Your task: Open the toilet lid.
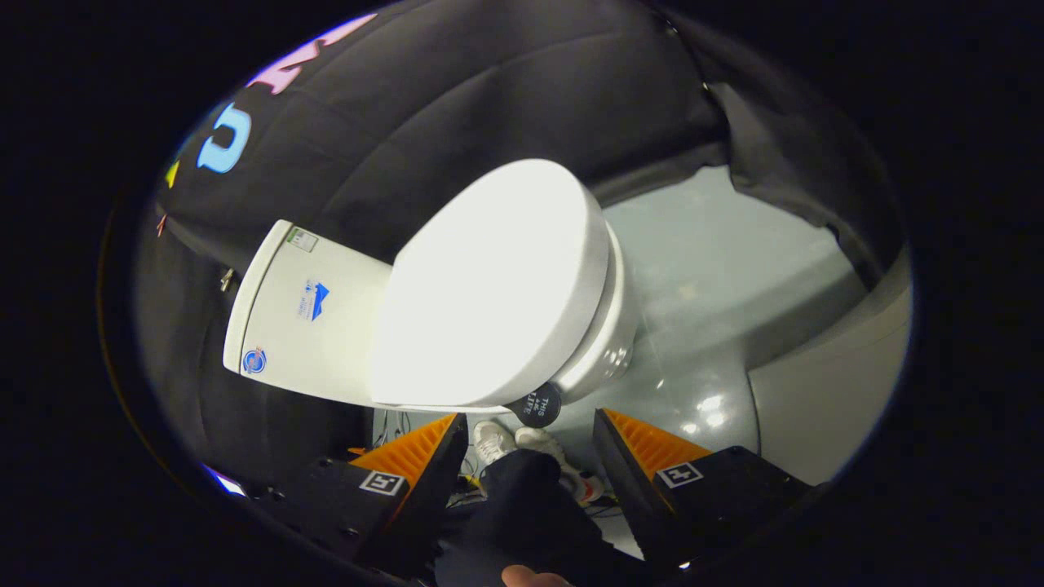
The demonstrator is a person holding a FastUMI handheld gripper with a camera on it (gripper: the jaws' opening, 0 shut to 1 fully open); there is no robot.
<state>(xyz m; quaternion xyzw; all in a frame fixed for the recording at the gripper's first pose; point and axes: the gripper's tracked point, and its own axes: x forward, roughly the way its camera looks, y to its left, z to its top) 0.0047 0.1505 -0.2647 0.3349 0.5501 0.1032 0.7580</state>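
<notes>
White toilet lid (489, 285) lies closed over the bowl (608, 346), beyond the tongs (530, 444), the tank (306, 314) to its left. Grey floor (718, 269) spreads right. Someone's shoes (510, 444) and dark trouser leg (530, 505) show between the wide-open, empty tongs.

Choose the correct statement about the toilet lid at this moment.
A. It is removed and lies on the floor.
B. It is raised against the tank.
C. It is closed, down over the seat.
C: the toilet lid lies down over the bowl, beyond the open gripper, whose fingers touch nothing.
</notes>
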